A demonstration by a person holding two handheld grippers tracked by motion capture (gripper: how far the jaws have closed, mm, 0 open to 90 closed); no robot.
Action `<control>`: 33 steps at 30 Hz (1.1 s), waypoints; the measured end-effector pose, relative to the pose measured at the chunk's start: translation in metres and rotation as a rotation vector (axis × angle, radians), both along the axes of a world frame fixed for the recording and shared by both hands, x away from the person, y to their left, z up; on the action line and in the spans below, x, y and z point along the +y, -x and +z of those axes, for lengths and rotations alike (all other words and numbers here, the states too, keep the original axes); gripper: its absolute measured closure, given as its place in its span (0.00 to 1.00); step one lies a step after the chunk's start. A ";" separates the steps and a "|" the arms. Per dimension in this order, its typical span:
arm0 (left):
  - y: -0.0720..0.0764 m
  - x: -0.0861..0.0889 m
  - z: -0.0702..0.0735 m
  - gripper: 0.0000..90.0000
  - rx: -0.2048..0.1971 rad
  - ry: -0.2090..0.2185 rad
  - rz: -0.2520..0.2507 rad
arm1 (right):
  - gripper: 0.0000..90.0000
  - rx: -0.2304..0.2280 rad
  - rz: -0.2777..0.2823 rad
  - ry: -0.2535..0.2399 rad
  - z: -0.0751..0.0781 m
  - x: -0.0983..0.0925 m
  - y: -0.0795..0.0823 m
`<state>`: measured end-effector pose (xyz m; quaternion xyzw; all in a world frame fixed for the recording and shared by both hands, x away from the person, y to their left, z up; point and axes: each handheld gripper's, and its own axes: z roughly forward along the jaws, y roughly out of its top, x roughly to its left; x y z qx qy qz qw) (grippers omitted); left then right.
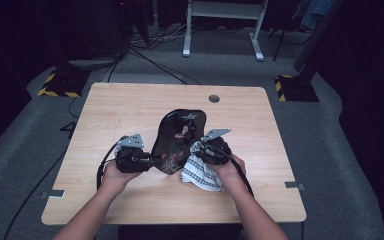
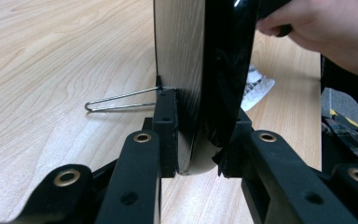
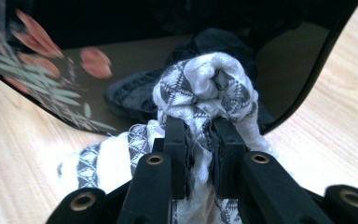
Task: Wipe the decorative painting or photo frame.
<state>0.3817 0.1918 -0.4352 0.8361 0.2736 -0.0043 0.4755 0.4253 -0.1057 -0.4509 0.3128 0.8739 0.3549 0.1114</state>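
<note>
A glossy black tray painted with flowers stands tilted on its edge in the middle of the wooden table. My left gripper is shut on the tray's lower left rim, whose edge passes between the jaws. A white cloth with a dark diamond pattern lies bunched at the tray's right side. My right gripper is shut on a wad of that cloth and presses it against the tray's shiny face, where the cloth is mirrored.
A bent wire clip lies on the table just left of the tray in the left gripper view. A round cable hole sits near the table's far edge. White desk legs and cables are on the floor beyond.
</note>
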 end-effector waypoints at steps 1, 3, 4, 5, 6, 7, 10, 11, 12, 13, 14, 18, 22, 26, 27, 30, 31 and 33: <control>0.000 0.000 0.000 0.81 0.001 0.000 0.001 | 0.88 0.010 -0.001 0.009 -0.005 0.000 -0.001; 0.001 -0.001 0.000 0.81 -0.003 -0.004 0.002 | 0.88 0.030 -0.003 0.021 -0.014 0.000 -0.002; 0.001 -0.001 0.001 0.81 -0.005 -0.008 0.004 | 0.88 0.041 -0.003 0.028 -0.018 0.000 -0.003; 0.001 -0.001 0.001 0.81 -0.003 -0.007 0.005 | 0.88 0.050 -0.008 0.030 -0.022 -0.001 -0.003; 0.001 -0.001 0.000 0.81 -0.001 -0.002 0.007 | 0.88 0.056 -0.008 0.031 -0.025 -0.001 -0.003; 0.000 0.000 0.000 0.82 -0.001 -0.002 0.010 | 0.88 0.064 -0.012 0.026 -0.027 -0.002 -0.003; 0.001 0.000 0.001 0.85 -0.018 -0.021 0.037 | 0.89 0.069 -0.009 0.023 -0.024 -0.005 0.000; 0.002 0.000 0.002 0.86 -0.027 -0.030 0.041 | 0.89 0.065 -0.005 0.016 -0.022 -0.006 0.001; 0.003 -0.001 0.002 0.87 -0.030 -0.033 0.035 | 0.89 0.060 0.002 0.003 -0.019 -0.009 0.004; 0.003 -0.001 0.002 0.87 -0.033 -0.032 0.036 | 0.89 0.050 0.009 -0.008 -0.014 -0.012 0.008; 0.003 -0.001 0.002 0.87 -0.033 -0.032 0.036 | 0.89 0.033 0.014 -0.012 -0.010 -0.015 0.012; 0.003 -0.001 0.002 0.87 -0.034 -0.030 0.053 | 0.89 -0.010 0.021 -0.047 0.009 -0.027 0.026; 0.003 -0.001 0.002 0.87 -0.035 -0.029 0.056 | 0.89 -0.046 0.024 -0.073 0.029 -0.038 0.031; 0.003 -0.001 0.002 0.87 -0.032 -0.030 0.058 | 0.89 -0.077 0.021 -0.097 0.048 -0.044 0.032; 0.003 -0.001 0.002 0.87 -0.031 -0.031 0.056 | 0.89 -0.084 0.022 -0.102 0.054 -0.045 0.032; 0.003 -0.001 0.002 0.87 -0.034 -0.033 0.060 | 0.89 -0.103 0.020 -0.118 0.069 -0.047 0.031; 0.003 -0.001 0.002 0.87 -0.031 -0.033 0.058 | 0.89 -0.109 0.020 -0.119 0.073 -0.048 0.031; 0.003 -0.001 0.002 0.87 -0.029 -0.032 0.060 | 0.89 -0.114 0.021 -0.129 0.079 -0.048 0.030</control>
